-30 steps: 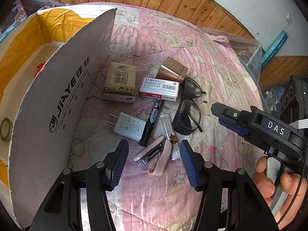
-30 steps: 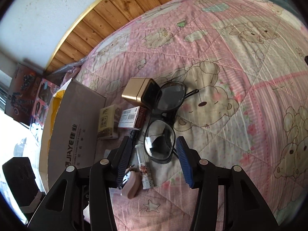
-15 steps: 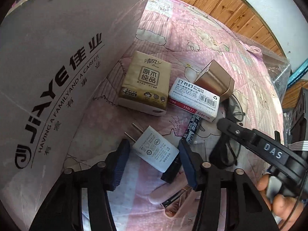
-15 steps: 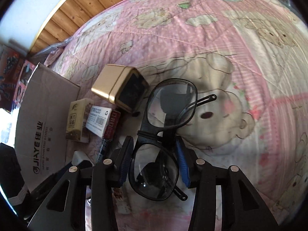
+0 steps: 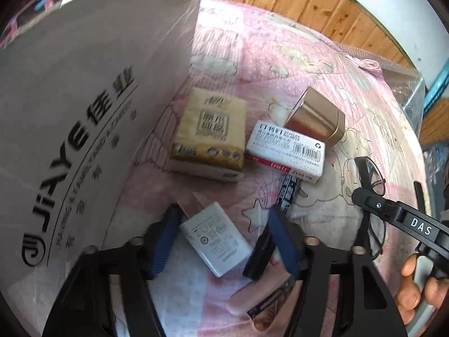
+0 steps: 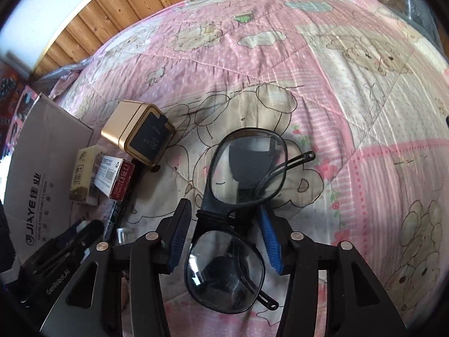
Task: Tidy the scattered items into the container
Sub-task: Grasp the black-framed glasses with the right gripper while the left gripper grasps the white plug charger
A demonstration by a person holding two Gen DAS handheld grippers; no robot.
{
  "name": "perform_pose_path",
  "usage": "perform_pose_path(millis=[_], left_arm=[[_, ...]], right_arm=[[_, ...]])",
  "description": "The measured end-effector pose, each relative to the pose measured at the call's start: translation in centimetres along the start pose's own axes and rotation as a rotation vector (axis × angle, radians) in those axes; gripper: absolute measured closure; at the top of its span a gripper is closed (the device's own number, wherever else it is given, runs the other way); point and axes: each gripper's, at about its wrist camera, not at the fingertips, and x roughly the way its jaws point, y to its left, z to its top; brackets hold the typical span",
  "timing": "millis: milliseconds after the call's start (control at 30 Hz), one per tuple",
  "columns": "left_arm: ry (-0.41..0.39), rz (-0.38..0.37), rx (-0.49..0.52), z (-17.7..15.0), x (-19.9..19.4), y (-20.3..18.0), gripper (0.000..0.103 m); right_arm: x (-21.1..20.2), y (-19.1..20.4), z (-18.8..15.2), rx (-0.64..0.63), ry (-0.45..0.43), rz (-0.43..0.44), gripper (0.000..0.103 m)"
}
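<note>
On the pink quilt lies a white charger plug (image 5: pixel 216 240), and my left gripper (image 5: pixel 223 212) stands open around it, one blue pad on each side. The black glasses (image 6: pixel 248 165) lie folded further right. My right gripper (image 6: pixel 223 210) is open with the bridge and near lens between its fingers. The brown cardboard box (image 5: pixel 70 112) rises at the left, and only its outer flap shows. Beside it are a tissue pack (image 5: pixel 210 132), a white staples box (image 5: pixel 286 151) and a gold tin (image 5: pixel 314 118).
A black marker (image 5: pixel 287 193) lies right of the charger, partly behind my left gripper's right finger. A pink stapler (image 5: pixel 261 295) lies under that gripper. A hand (image 5: pixel 415 286) holds the right gripper at the edge. Wooden wall panelling (image 6: pixel 140 0) runs behind the bed.
Both grippers have dropped closer to the quilt. The left one moved left from the stapler to straddle the charger. The right one advanced until the glasses' bridge sat between its fingers.
</note>
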Motion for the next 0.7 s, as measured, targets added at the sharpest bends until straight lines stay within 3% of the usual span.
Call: perform_pose_path(millis=[200,700], left_arm=[[-0.034,-0.077,-0.006,-1.1,-2.3,1.3,0.071],[-0.089,-0.099,0.076,-1.9,-6.0,0.2,0.071]], right_arm=[[-1.2,-1.3,-0.4,0.080,-0.001,0.059,0.064],[-4.0,-2.0,-1.6,0.178,-0.037,0.214,0.064]])
